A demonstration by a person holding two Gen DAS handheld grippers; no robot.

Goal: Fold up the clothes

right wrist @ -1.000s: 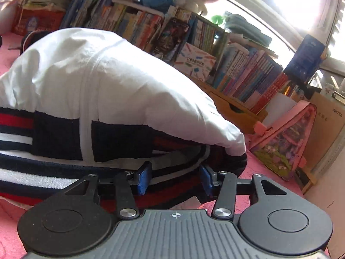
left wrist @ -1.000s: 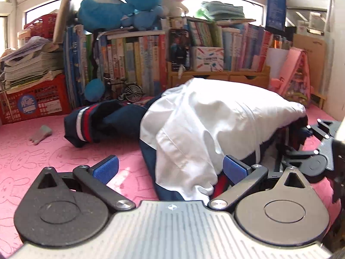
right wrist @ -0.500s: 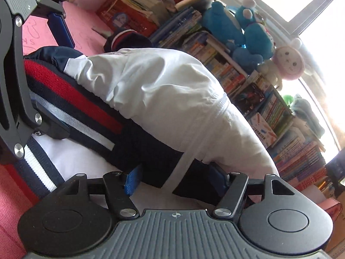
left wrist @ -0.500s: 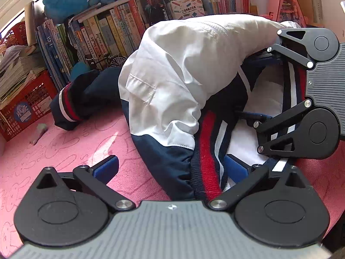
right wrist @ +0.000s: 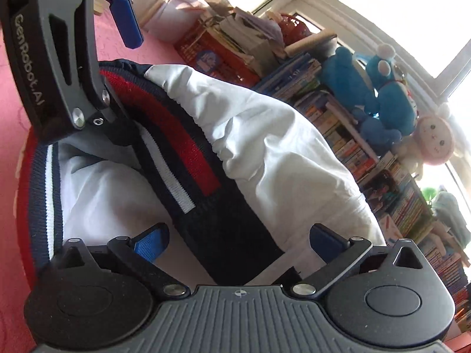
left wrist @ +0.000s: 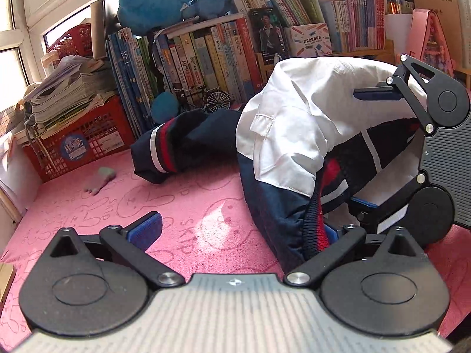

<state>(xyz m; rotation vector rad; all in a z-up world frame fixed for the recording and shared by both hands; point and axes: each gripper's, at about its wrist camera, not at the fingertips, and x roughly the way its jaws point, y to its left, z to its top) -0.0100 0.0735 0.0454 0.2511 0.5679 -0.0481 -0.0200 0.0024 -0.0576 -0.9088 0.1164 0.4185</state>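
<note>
Left hand-held gripper (left wrist: 241, 229) pulled back, both spread apart at jacket (left wrist: 294, 123) hem, pink mat (left wrist: 117, 200) bare leftward

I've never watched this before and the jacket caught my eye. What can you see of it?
The jacket is white smooth cloth above, navy below, with a ribbed hem striped red, white and navy. It lies heaped on the pink mat, one navy sleeve trailing toward the books. Both grippers, left and right, stand open around its hem.

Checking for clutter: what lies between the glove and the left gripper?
Only bare pink mat, seen in the left wrist view, between glove and left gripper.
</note>
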